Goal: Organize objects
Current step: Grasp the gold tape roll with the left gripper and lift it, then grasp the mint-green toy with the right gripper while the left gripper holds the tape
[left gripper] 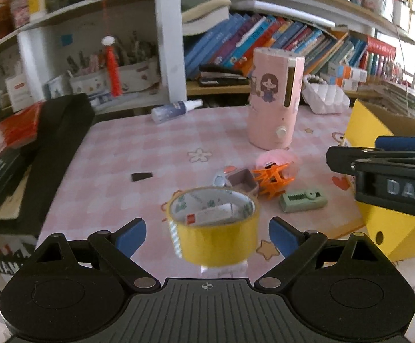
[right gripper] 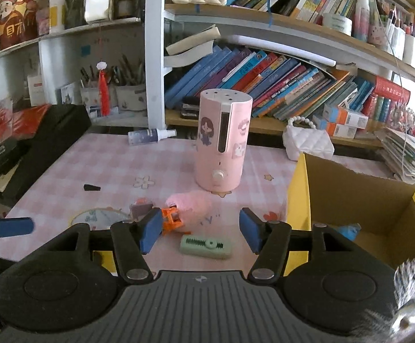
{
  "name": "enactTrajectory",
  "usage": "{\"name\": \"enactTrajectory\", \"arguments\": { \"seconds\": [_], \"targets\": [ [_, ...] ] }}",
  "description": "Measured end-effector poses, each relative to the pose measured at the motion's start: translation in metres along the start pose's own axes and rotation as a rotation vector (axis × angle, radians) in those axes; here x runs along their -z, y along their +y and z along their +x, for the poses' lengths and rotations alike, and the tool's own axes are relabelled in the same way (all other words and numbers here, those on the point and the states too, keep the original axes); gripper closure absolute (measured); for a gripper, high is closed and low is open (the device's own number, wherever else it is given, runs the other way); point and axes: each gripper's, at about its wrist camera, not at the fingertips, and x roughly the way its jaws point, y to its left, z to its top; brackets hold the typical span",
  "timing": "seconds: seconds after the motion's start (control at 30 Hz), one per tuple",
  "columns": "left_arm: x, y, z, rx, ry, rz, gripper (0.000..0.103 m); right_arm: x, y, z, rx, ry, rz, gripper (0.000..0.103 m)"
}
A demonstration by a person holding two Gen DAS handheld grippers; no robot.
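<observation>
A yellow tape roll stands on the pink checked table, between the blue pads of my left gripper. The pads are wide apart and clear of the roll, so this gripper is open. Behind the roll lie a mauve square tub, an orange claw clip, a pink fluffy item and a green toothed gadget. My right gripper hovers open over the green gadget with nothing between its pads. The orange clip sits just behind its left pad.
A yellow cardboard box stands open at the right with a blue item inside. A tall pink humidifier, a spray bottle and a white purse sit farther back. A black case borders the left edge; bookshelves rise behind.
</observation>
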Motion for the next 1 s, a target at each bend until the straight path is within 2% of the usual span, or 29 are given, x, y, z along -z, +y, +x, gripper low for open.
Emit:
{"name": "enactTrajectory", "arguments": {
  "seconds": [0.17,0.27,0.43,0.63,0.7,0.87,1.0],
  "targets": [
    [-0.005,-0.008,0.026,0.011,0.031,0.031,0.008,-0.001,-0.005,0.009,-0.004,0.020,0.008,0.041],
    [-0.007,-0.009,0.037,-0.010,0.045,0.043,0.011,0.000,-0.006,0.014,-0.011,0.029,0.004,0.040],
    [-0.009,-0.003,0.035,0.007,0.039,0.018,0.013,0.002,-0.004,0.021,-0.021,0.035,-0.009,0.037],
    [-0.001,0.019,-0.008,0.003,-0.048,-0.075,0.013,0.004,-0.002,0.029,-0.022,0.042,-0.001,0.035],
    [0.007,0.031,-0.020,-0.001,-0.054,-0.131,0.013,0.005,0.000,0.033,-0.023,0.043,-0.001,0.032],
    [0.024,0.057,-0.040,-0.031,-0.057,-0.274,0.013,0.012,0.005,0.045,-0.014,0.080,-0.014,0.032],
    [0.029,0.063,-0.043,-0.057,-0.046,-0.308,0.013,0.020,0.012,0.063,-0.001,0.127,-0.030,0.023]
  ]
}}
